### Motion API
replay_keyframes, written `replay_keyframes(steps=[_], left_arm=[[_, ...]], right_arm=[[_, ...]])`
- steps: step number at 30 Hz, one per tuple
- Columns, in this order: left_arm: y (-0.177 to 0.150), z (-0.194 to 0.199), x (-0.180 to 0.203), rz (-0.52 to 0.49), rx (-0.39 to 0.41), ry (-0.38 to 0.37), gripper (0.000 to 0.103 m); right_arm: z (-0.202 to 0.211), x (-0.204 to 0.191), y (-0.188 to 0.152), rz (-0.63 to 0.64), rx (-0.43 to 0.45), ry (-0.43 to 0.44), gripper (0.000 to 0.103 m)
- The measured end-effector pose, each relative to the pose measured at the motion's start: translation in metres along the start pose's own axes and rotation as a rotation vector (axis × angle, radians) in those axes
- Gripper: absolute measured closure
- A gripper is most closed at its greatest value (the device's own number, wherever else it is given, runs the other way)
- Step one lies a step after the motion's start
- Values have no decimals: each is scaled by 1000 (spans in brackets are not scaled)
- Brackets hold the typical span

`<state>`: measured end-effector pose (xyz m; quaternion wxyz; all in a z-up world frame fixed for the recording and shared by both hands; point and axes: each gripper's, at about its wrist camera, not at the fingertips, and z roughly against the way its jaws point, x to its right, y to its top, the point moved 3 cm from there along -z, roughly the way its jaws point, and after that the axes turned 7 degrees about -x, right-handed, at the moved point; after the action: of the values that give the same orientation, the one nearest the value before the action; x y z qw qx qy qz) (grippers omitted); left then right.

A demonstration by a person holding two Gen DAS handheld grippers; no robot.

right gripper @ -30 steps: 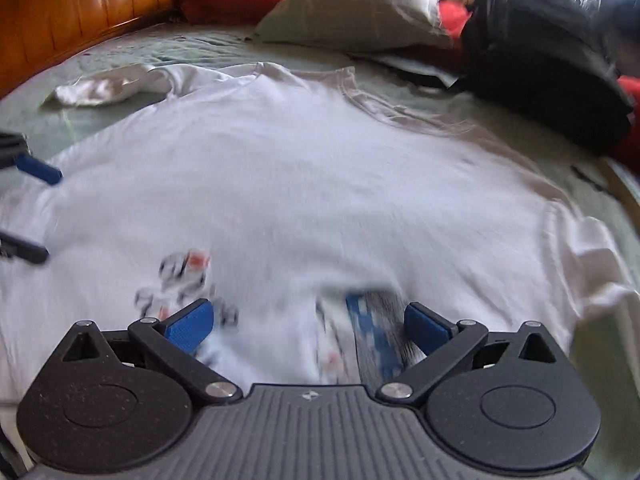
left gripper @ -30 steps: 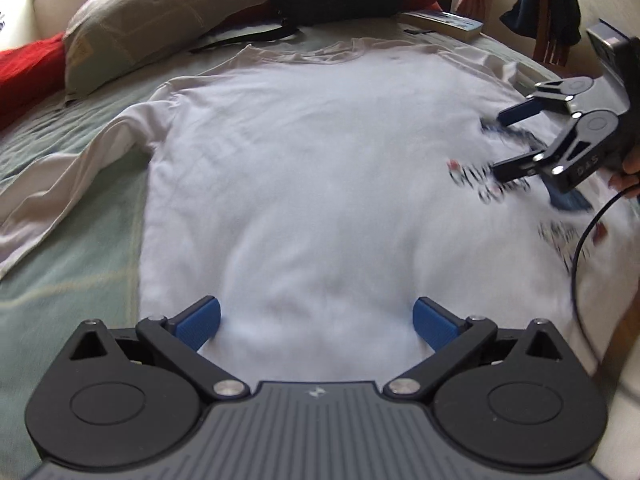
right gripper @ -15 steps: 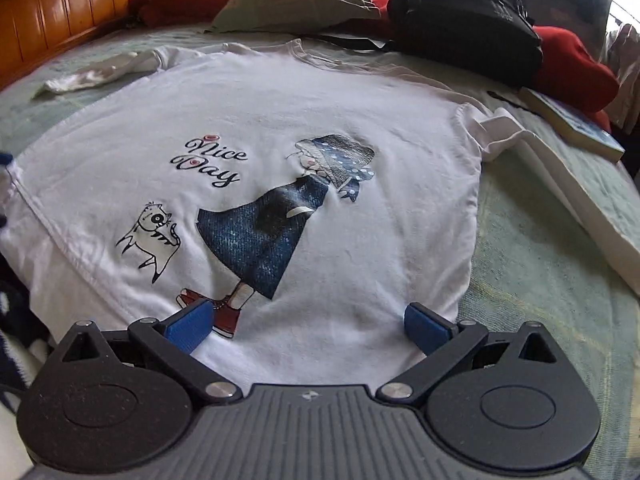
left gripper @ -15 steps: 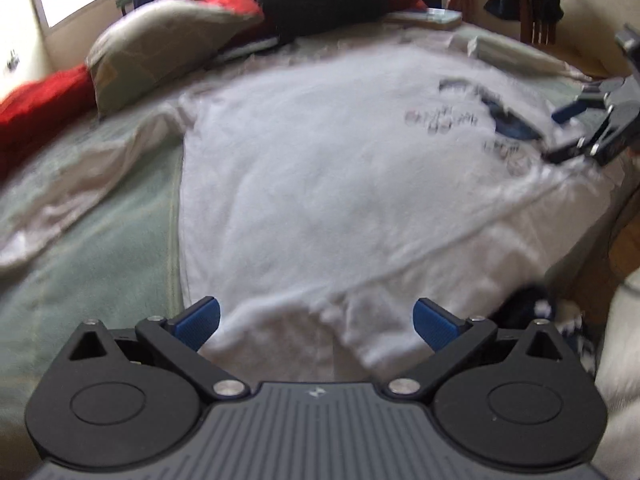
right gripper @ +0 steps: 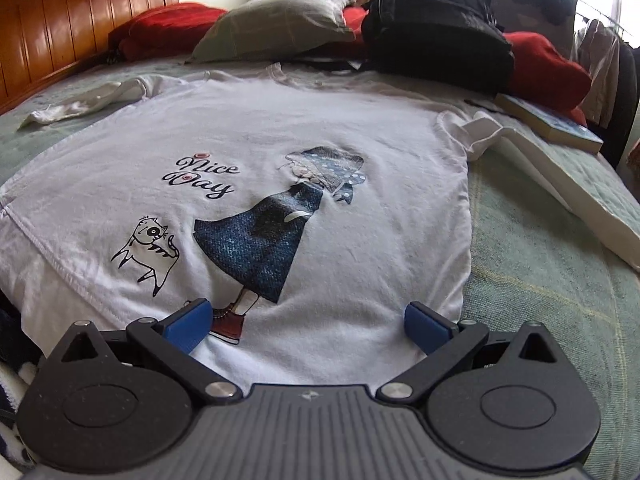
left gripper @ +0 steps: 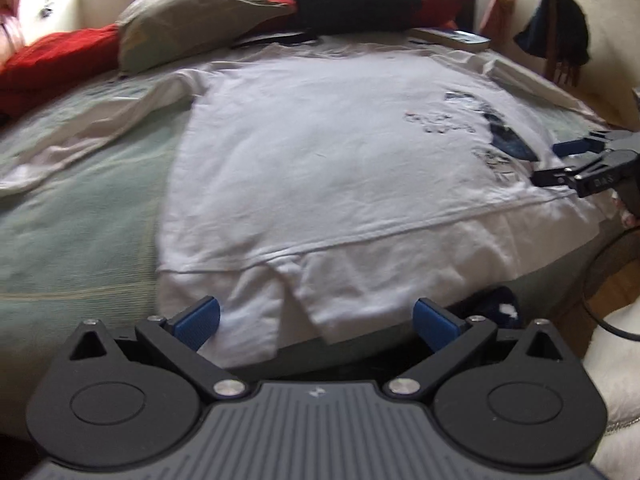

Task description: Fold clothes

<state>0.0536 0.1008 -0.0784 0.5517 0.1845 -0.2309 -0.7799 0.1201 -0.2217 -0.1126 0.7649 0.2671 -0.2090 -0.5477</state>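
The white shirt lies flat, collar toward the bed's pillow edge; only the right view shows its print clearly. Both grippers' fingers are spread, empty.

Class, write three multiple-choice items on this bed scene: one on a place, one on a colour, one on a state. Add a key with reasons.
1. Where does the black bag sit?
A. beyond the shirt's collar
B. on the floor
C. on the printed skirt

2. What colour is the long-sleeved shirt?
A. white
B. red
C. green

3. How do both hand-held grippers, left and right, stand?
A. shut on cloth
B. open, holding nothing
C. out of sight

Key: 1 A, it rests by the pillows; 2 A, white cloth with a blue print; 3 B, each gripper's blue pads stand wide apart.
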Motion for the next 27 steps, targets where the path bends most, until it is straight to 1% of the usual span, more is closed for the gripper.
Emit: replay_keyframes(steps=[2, 3, 6, 7, 10, 13, 15, 18, 19, 21, 22, 23, 25, 27], left_arm=[[13, 7, 4, -16, 46, 19, 1], [22, 7, 9, -21, 68, 15, 1], [52, 0, 30, -45, 118, -18, 1], [56, -5, 36, -49, 124, -24, 1], [52, -20, 49, -42, 119, -19, 1], [48, -36, 62, -34, 115, -14, 1], [45, -46, 71, -28, 112, -11, 0], [44, -41, 74, -7, 102, 20, 1], [46, -37, 76, -14, 102, 36, 1], [52, -30, 79, -31, 108, 60, 1], [58, -28, 82, -39, 118, 61, 1], [64, -26, 86, -42, 126, 57, 1], [75, -26, 94, -48, 138, 39, 1], [84, -29, 102, -52, 145, 20, 1]], right_arm=[[1, -1, -3, 3, 28, -4, 0], [2, -1, -5, 1, 38, -6, 0], [5, -3, -9, -14, 61, -23, 0], [6, -4, -11, -16, 66, -29, 0], [15, -5, -21, -12, 79, -28, 0], [26, 1, -37, 7, 90, 17, 0], [32, 2, -48, 54, 87, 39, 0], [44, -4, -54, 150, 77, 21, 0], [47, -5, -52, 164, 83, 22, 0], [55, -10, -47, 183, 136, 31, 0], [59, -12, -43, 192, 165, 42, 0], [60, -15, -41, 199, 175, 63, 0], [55, -20, -41, 202, 171, 103, 0], [46, -20, -50, 192, 126, 123, 0]])
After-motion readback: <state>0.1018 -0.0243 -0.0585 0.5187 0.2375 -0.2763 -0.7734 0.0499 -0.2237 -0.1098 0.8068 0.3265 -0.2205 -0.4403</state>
